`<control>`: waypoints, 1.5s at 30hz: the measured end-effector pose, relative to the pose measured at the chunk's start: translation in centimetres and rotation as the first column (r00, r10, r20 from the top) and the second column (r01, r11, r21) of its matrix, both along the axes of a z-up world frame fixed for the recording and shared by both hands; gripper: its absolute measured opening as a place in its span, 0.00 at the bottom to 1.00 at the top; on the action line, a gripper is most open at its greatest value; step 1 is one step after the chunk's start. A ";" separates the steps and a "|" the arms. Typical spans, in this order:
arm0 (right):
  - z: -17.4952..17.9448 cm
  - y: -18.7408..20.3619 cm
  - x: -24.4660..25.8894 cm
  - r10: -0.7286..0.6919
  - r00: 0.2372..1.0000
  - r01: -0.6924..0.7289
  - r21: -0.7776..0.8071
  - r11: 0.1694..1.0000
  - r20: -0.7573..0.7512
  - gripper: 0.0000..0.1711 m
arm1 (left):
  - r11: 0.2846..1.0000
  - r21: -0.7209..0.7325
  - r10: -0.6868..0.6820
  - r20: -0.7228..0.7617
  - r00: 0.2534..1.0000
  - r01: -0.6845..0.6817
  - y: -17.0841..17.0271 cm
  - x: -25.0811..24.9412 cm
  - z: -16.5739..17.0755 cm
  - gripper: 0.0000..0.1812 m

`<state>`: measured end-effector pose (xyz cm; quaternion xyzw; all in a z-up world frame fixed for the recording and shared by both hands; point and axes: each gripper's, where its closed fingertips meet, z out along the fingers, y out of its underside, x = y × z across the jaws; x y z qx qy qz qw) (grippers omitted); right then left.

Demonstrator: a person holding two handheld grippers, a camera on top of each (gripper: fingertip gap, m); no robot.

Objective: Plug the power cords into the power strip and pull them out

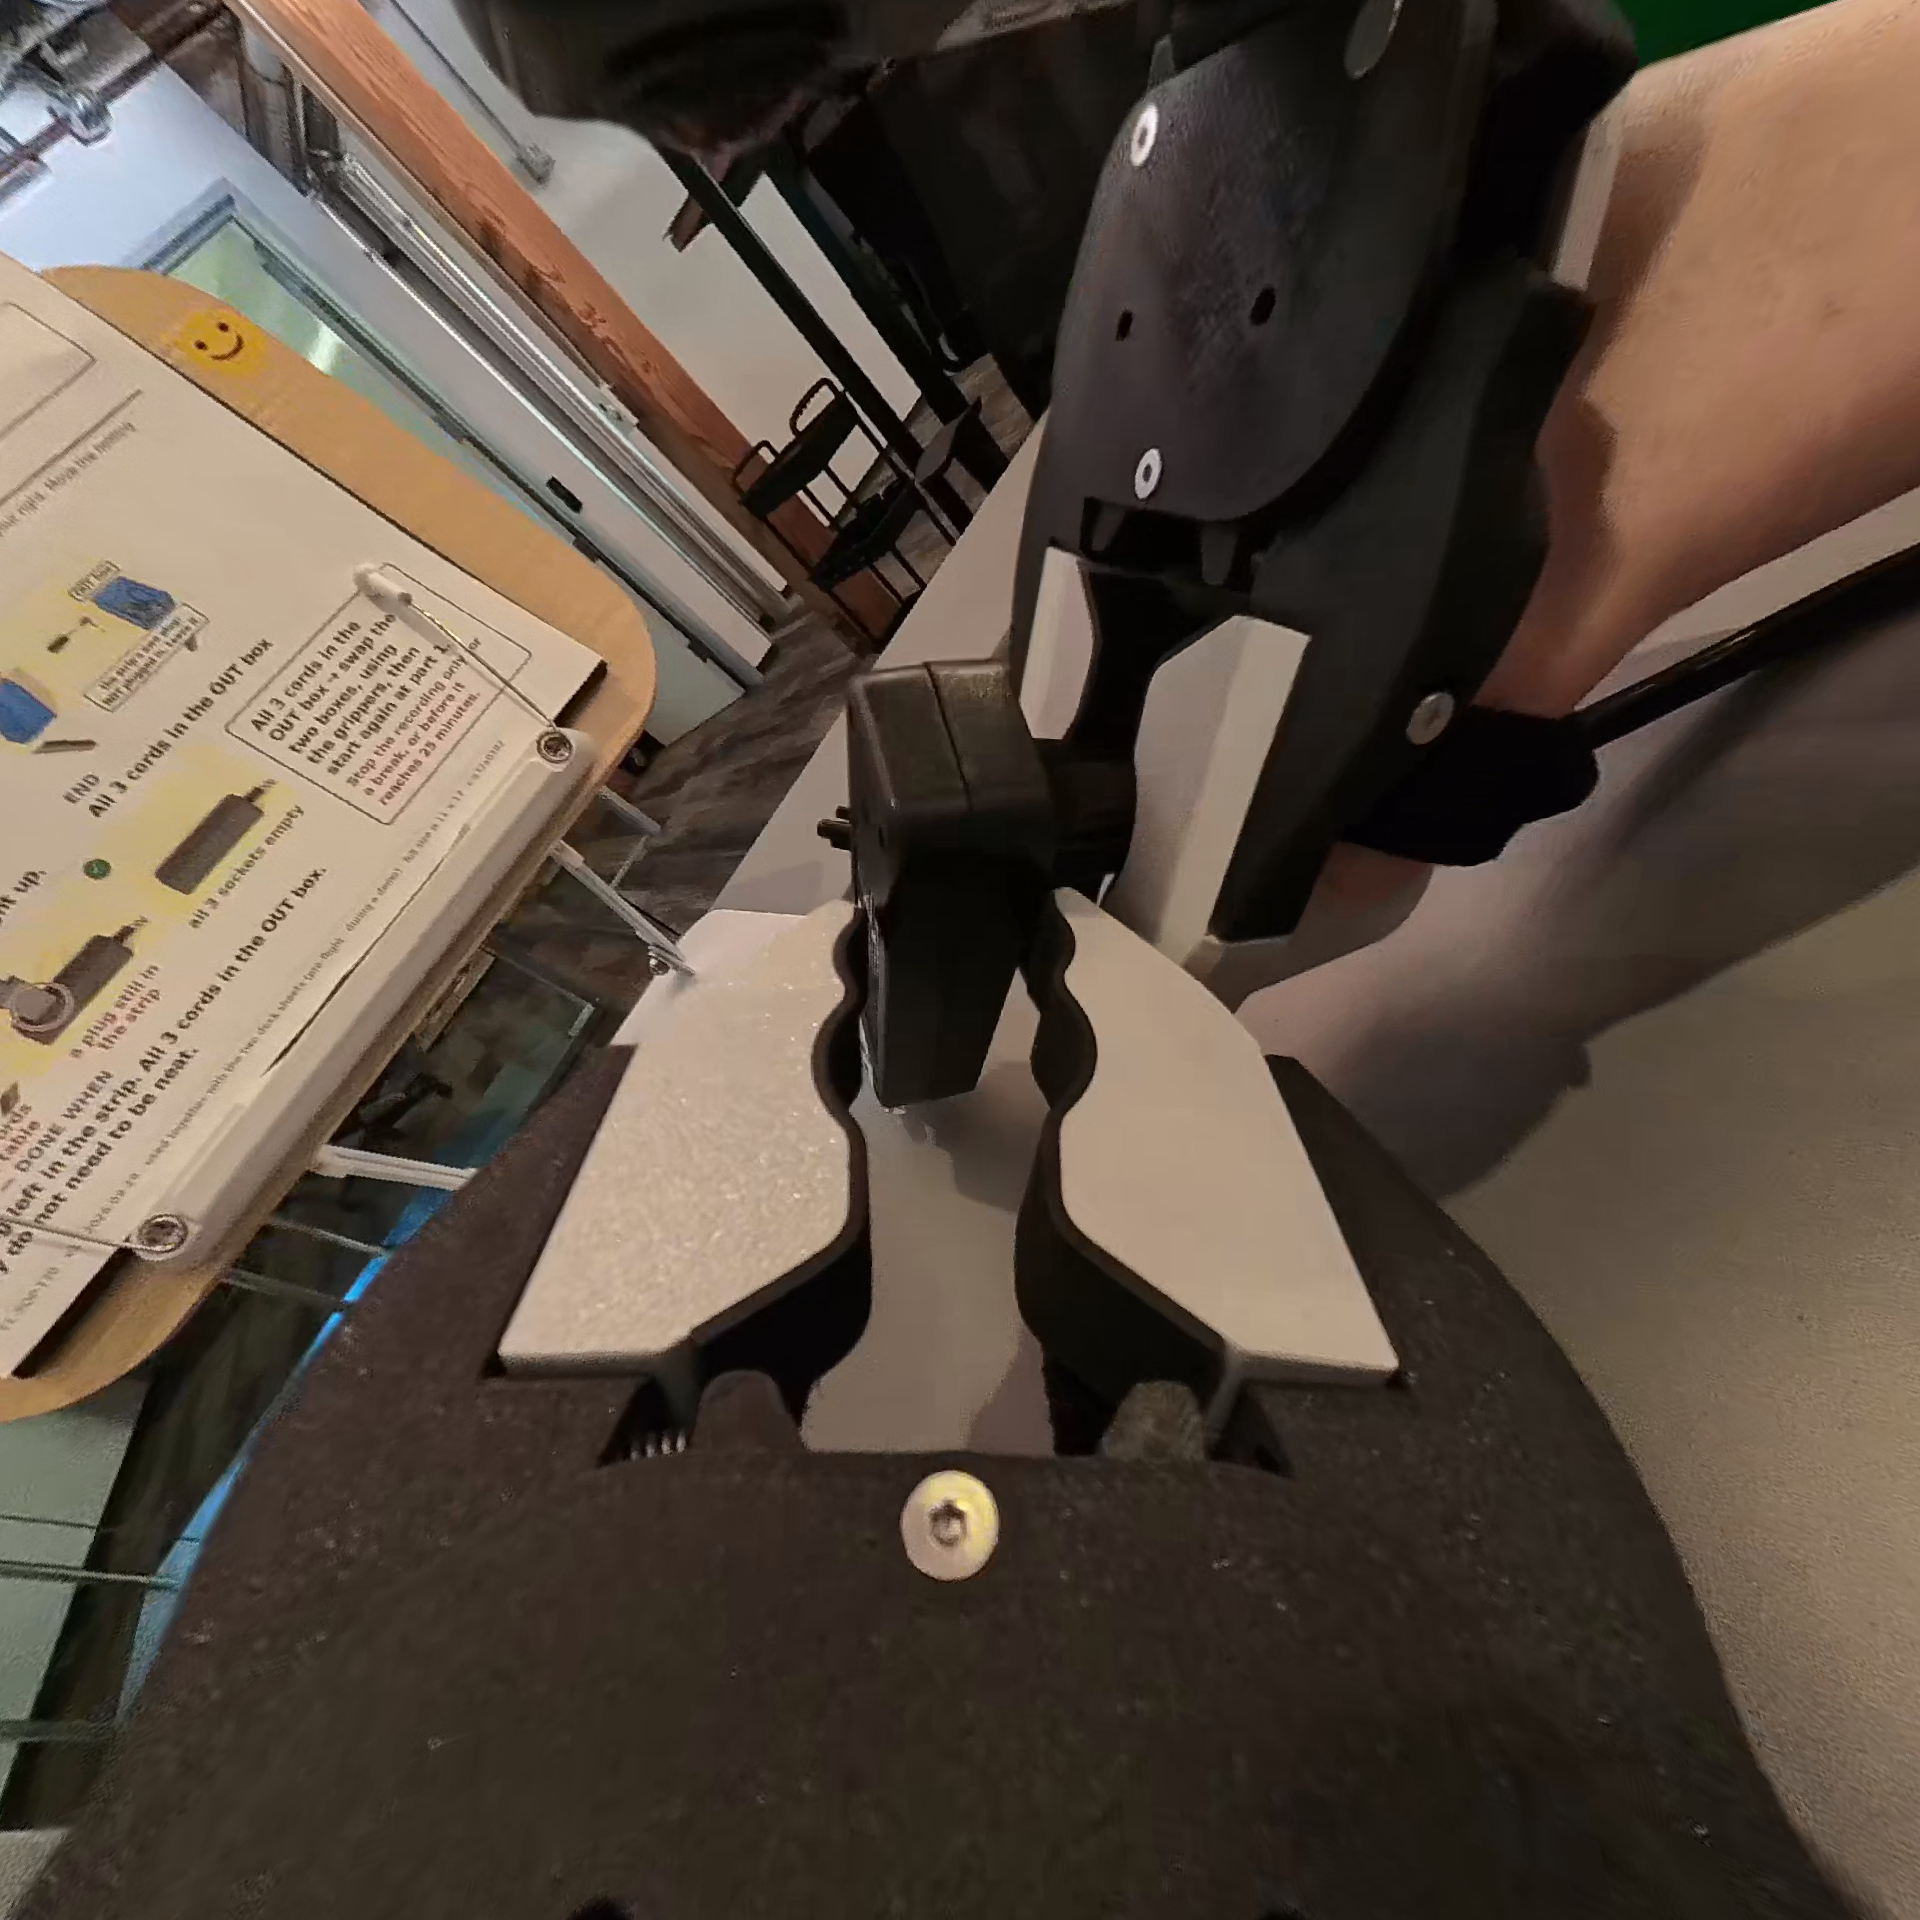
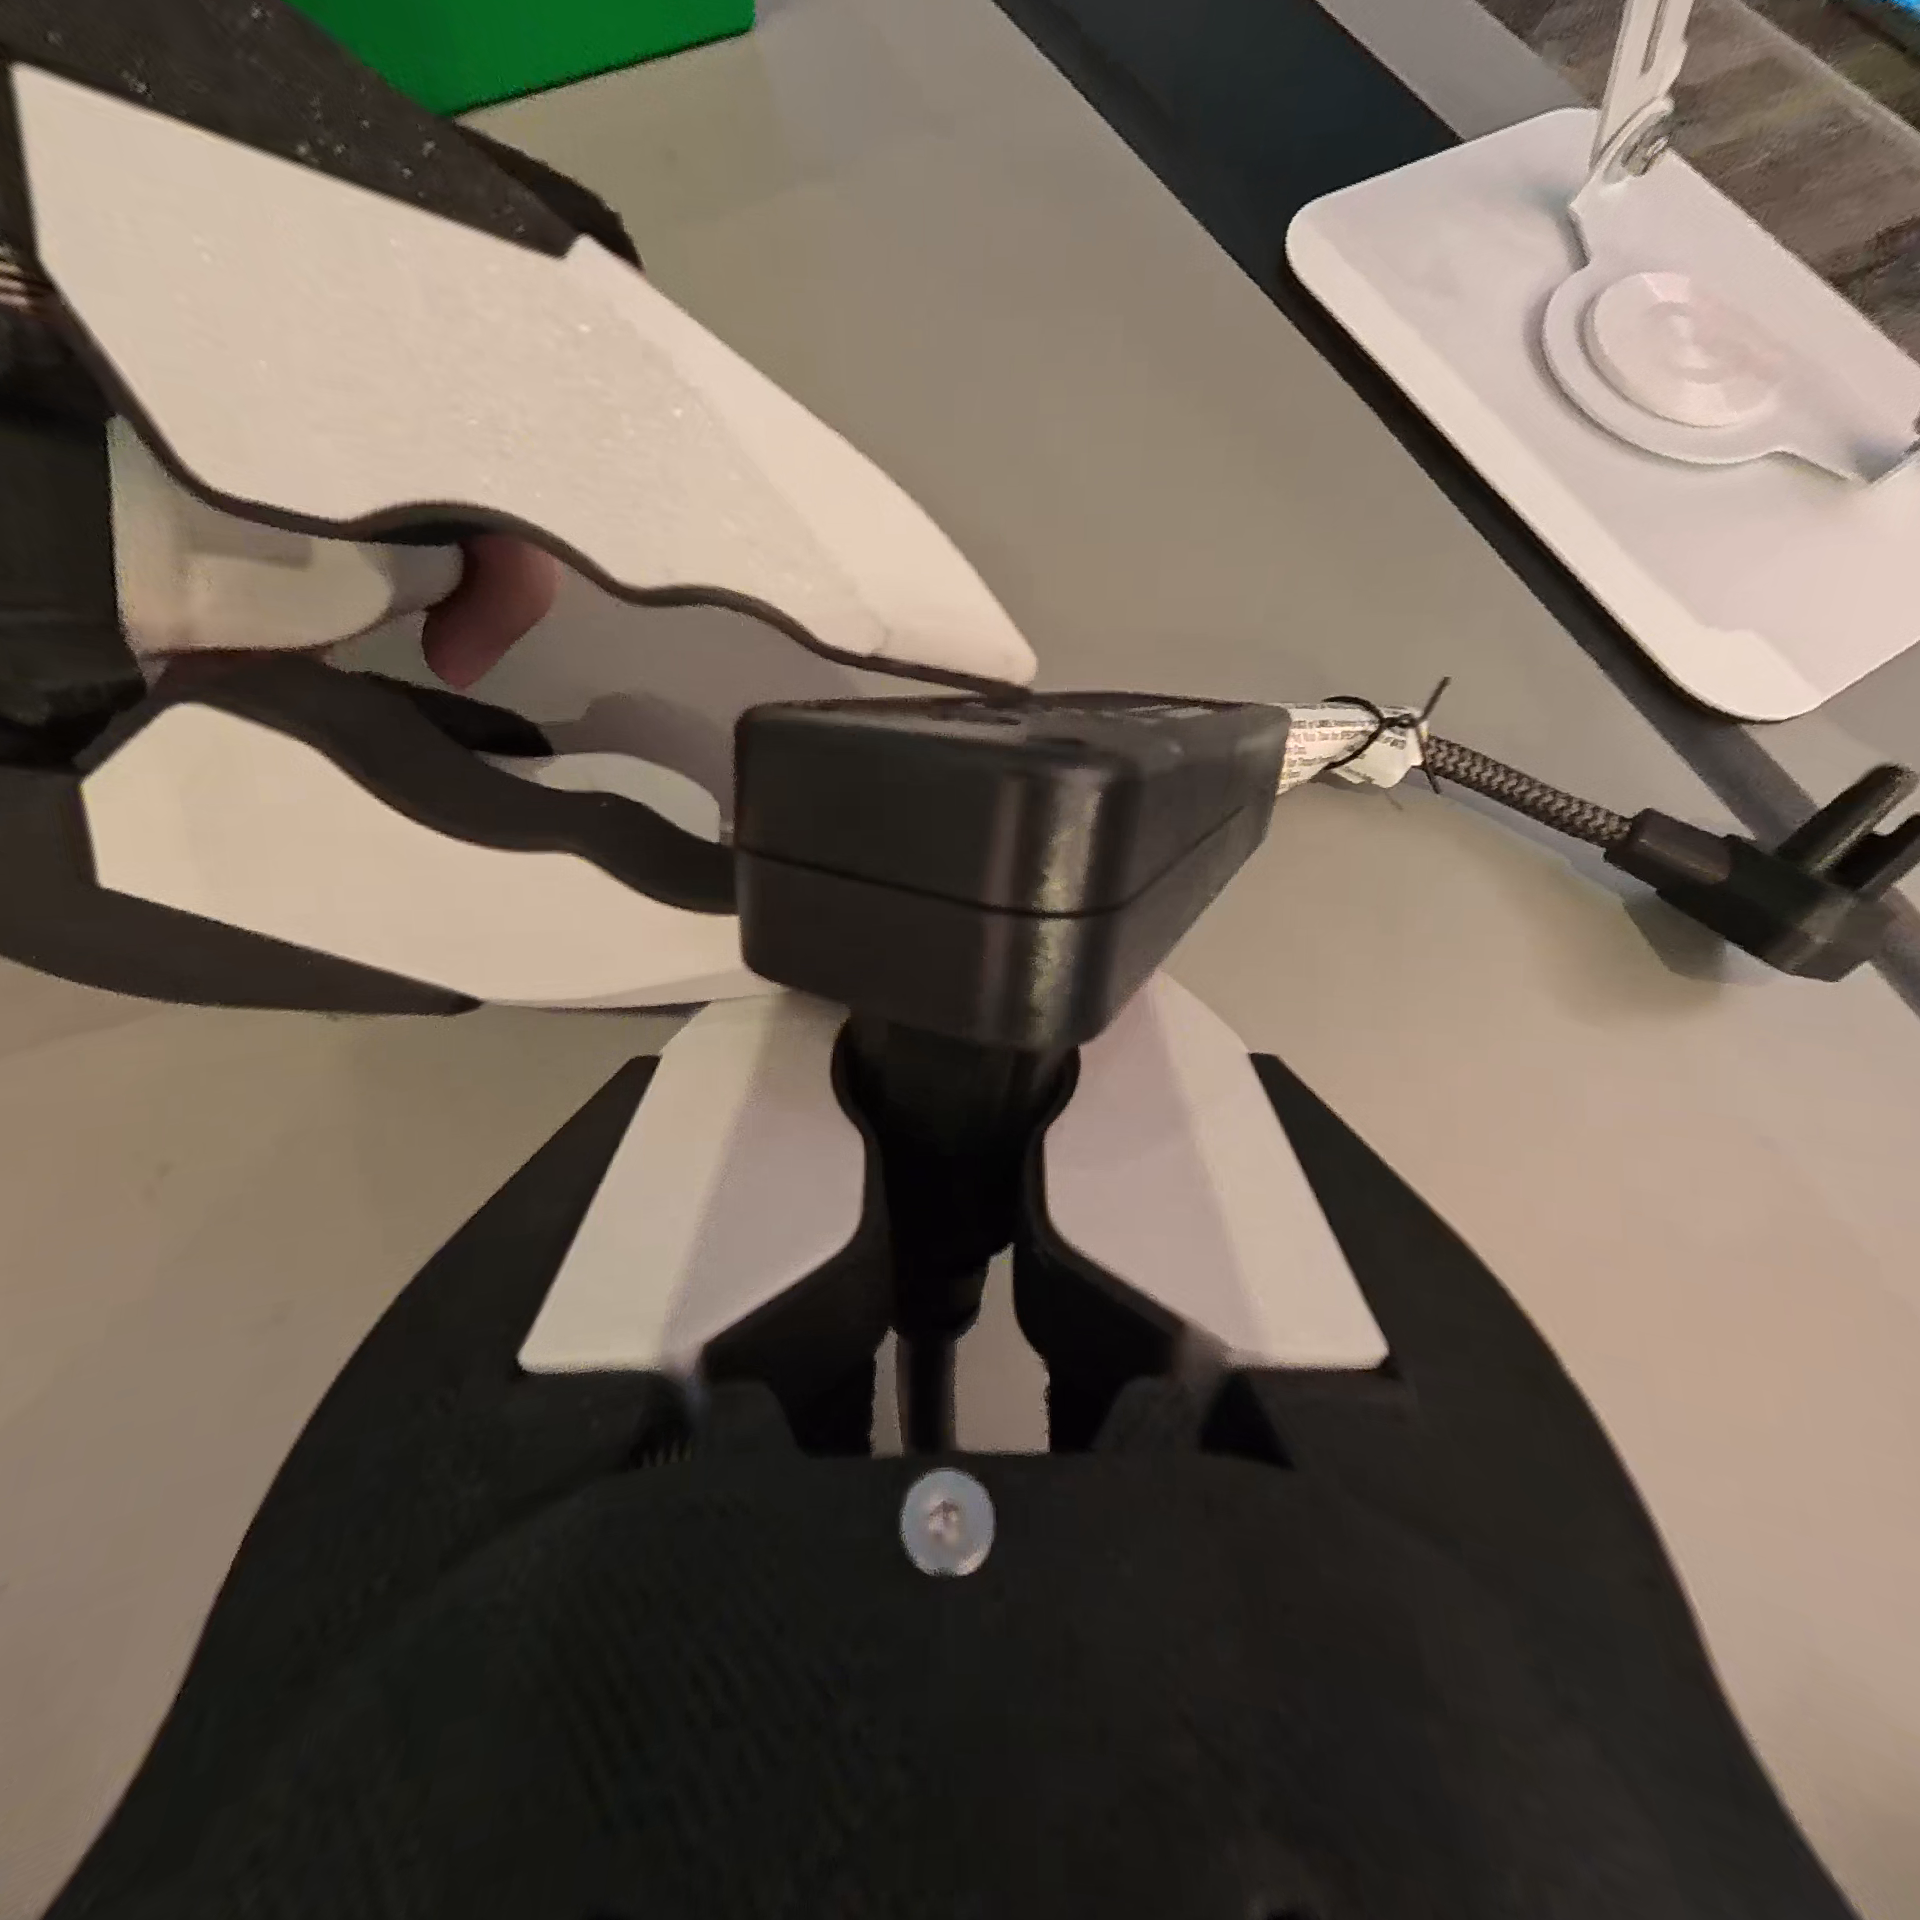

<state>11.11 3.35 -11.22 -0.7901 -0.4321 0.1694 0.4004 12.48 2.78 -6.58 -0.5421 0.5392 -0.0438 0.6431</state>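
Note:
A small black power strip (image 2: 987, 831) is held above the grey table. My left gripper (image 1: 940, 966) is shut on one end of the strip (image 1: 935, 831); it enters the right wrist view from the left (image 2: 831, 769). My right gripper (image 2: 956, 1039) is shut on a black plug (image 2: 951, 1101) pressed against the strip's face, and its cord (image 2: 925, 1382) runs back between the fingers. In the left wrist view the right gripper (image 1: 1122, 821) comes in from the upper right, with a bare forearm behind it. The prongs are hidden.
The strip's braided cable (image 2: 1527, 810) runs right to a flat plug (image 2: 1766, 894) lying on the table. A white stand base (image 2: 1662, 416) sits at the far right by the table edge. A wooden board with an instruction sheet (image 1: 260, 779) stands left. A green box (image 2: 520, 42) is behind. Across from one pair of fingers to the other is roughly 5 cm.

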 end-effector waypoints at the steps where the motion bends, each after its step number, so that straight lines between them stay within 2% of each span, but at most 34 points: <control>1: 0.0 0.0 0.0 0.002 1.000 -0.003 0.024 1.000 0.021 0.14 | 1.000 0.002 -0.001 0.002 1.000 0.001 0.0 0.0 0.0 0.16; 5: -0.1 0.1 0.4 -0.026 0.994 0.020 0.056 0.998 0.106 0.14 | 0.999 -0.045 -0.006 0.026 1.000 0.008 0.1 0.0 -0.2 0.16; 10: -0.3 0.2 0.5 -0.053 0.988 0.046 0.058 0.997 0.142 0.13 | 0.999 0.018 0.041 -0.034 0.999 -0.040 0.2 -0.2 -0.2 0.16; 16: -0.1 -0.3 0.1 -0.004 0.988 -0.012 0.100 0.995 0.153 0.14 | 0.999 -0.052 0.018 0.018 1.000 -0.017 0.1 -0.7 -0.2 0.17; 19: -0.1 -0.4 0.1 0.017 0.985 -0.039 0.123 0.992 0.172 0.15 | 0.999 -0.016 0.033 -0.007 0.999 -0.033 0.0 -0.8 -0.3 0.17; 26: -0.7 -0.4 0.3 0.036 0.970 -0.075 0.153 0.985 0.239 0.15 | 0.998 -0.059 -0.001 -0.047 0.999 -0.002 -0.2 -0.9 -1.0 0.19; 28: -1.0 -0.5 0.3 0.040 0.979 -0.064 0.117 0.991 0.199 0.15 | 0.998 -0.069 -0.020 -0.056 0.998 0.016 -0.2 -0.4 -1.2 0.19; 32: -1.1 -0.3 0.2 -0.009 1.000 0.009 -0.055 0.998 -0.009 0.13 | 1.000 0.002 -0.007 -0.015 1.000 0.007 0.3 0.2 -0.9 0.17; 34: -0.8 -0.5 0.3 0.007 1.000 -0.010 -0.099 0.995 -0.024 0.13 | 1.000 -0.014 0.007 0.013 1.000 -0.007 0.5 0.2 -0.4 0.22; 40: 0.1 -2.2 0.0 0.053 0.994 -0.080 -0.313 0.946 -0.096 0.12 | 0.998 -0.052 0.019 0.011 1.000 -0.018 0.3 0.1 1.2 0.24; 42: 0.8 -3.0 -0.2 0.064 0.989 -0.112 -0.382 0.917 -0.136 0.13 | 0.992 -0.125 -0.016 0.009 1.000 0.017 -0.1 0.3 1.4 0.24; 45: 2.2 -4.1 -0.8 0.114 0.978 -0.175 -0.386 0.906 -0.175 0.16 | 0.979 -0.196 -0.066 -0.005 0.998 0.064 -1.0 0.1 2.2 0.18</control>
